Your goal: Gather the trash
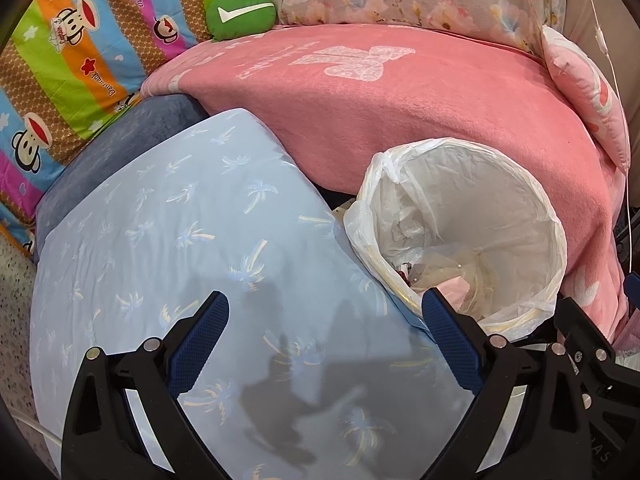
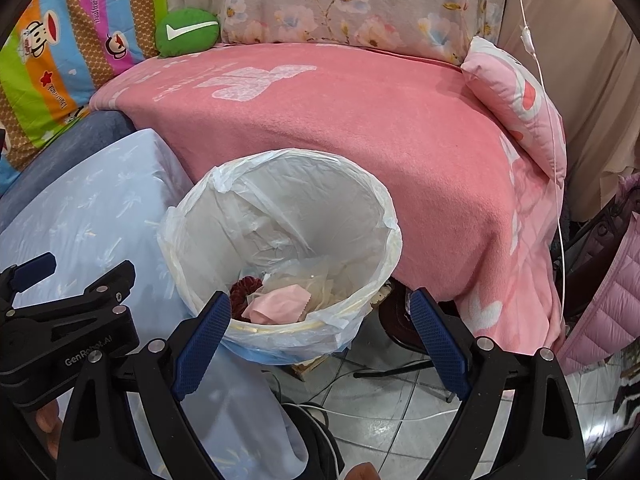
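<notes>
A round trash bin (image 2: 384, 216) lined with a white plastic bag stands between a pale blue cushion and a pink blanket; it also shows in the left wrist view (image 1: 556, 236). Inside lie a pink tissue (image 2: 276, 304), a dark red scrunched item (image 2: 242, 286) and clear wrappers (image 2: 320, 280). My right gripper (image 2: 320, 312) is open and empty, just above the bin's near rim. My left gripper (image 1: 326, 312) is open and empty over the blue cushion, left of the bin; its body shows in the right wrist view (image 2: 68, 320).
The pale blue palm-print cushion (image 1: 180, 240) lies on a dark blue seat (image 1: 132, 136). The pink blanket (image 2: 340, 120) covers the bed behind the bin. A green pillow (image 1: 240, 14), a pink pillow (image 2: 520, 108) and a hanging white cord (image 2: 560, 240) are near. Cables lie on the tiled floor (image 2: 400, 412).
</notes>
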Demonstrator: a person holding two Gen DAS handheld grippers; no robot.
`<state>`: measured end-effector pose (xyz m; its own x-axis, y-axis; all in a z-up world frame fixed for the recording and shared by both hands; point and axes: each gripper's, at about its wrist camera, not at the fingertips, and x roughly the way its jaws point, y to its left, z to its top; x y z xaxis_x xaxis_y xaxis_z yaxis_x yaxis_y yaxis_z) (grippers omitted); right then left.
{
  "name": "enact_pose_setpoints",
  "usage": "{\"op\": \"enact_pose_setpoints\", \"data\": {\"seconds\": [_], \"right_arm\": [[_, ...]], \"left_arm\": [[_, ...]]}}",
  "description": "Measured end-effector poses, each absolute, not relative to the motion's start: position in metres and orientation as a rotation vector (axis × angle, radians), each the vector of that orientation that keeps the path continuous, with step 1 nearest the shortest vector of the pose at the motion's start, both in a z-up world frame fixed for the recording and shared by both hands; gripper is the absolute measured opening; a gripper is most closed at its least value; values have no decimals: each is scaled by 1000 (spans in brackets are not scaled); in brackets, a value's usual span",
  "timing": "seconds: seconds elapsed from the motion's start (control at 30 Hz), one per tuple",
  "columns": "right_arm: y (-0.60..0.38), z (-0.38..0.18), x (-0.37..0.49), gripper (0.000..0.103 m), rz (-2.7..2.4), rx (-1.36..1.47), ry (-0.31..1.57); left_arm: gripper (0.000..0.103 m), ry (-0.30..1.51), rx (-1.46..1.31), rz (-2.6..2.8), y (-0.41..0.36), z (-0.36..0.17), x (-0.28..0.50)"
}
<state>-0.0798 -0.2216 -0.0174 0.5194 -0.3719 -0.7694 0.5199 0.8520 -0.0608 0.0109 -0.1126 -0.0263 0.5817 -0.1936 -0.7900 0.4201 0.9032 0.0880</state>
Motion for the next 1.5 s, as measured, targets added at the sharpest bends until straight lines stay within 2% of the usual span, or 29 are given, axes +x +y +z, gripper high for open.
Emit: {"op": "enact_pose_setpoints", "data": {"seconds": [1.5], "right_arm": [[-217,-22,-78,88,-536,180,883]], "left_arm": [[93,899,275,-352,-108,-31,13]]}}
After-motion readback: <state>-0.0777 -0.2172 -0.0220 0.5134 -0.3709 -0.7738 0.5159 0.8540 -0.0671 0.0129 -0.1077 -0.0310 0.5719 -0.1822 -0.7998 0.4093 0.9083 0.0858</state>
